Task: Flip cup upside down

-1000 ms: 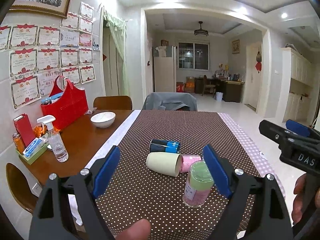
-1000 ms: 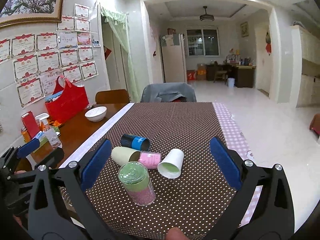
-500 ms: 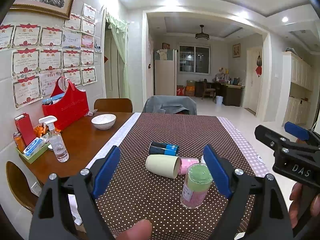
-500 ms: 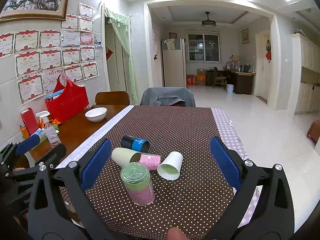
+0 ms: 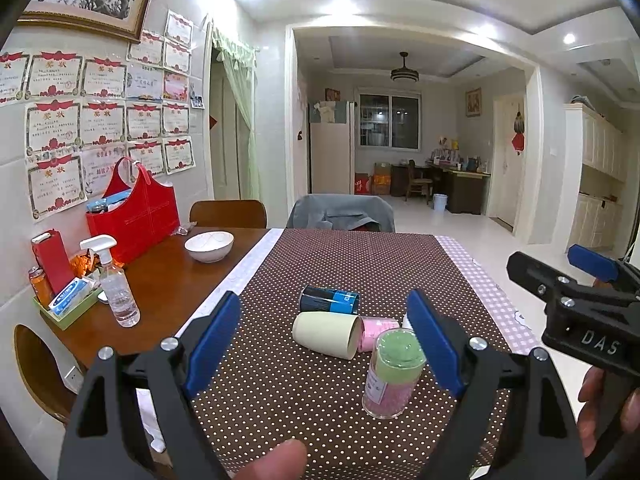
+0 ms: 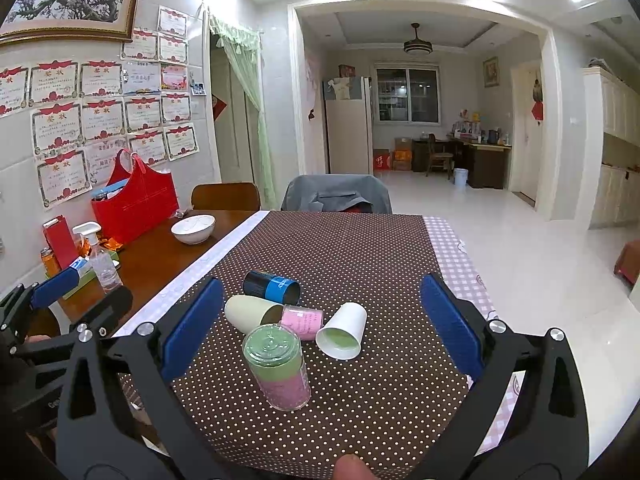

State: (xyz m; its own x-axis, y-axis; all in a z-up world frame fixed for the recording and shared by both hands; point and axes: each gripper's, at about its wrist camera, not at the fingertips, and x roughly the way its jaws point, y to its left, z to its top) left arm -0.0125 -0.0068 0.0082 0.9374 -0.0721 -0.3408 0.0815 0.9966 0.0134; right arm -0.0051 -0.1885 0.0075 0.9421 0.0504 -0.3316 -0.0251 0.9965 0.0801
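Cups cluster mid-cloth: clear plastic cup stands inverted, white paper cup lies sideways beside it. Left gripper and right gripper both spread wide, holding nothing, dotted tablecloth bare beyond.

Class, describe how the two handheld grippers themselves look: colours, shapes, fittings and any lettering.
Both are alike: the left gripper and the right gripper each have a black, angular plastic frame with triangular cut-outs, silver bolts at the joints, and two flat blue pads on the fingers. White letters "DAS" show on the right gripper's side in the left wrist view. Bare fingertips show; no sleeves or cables visible.
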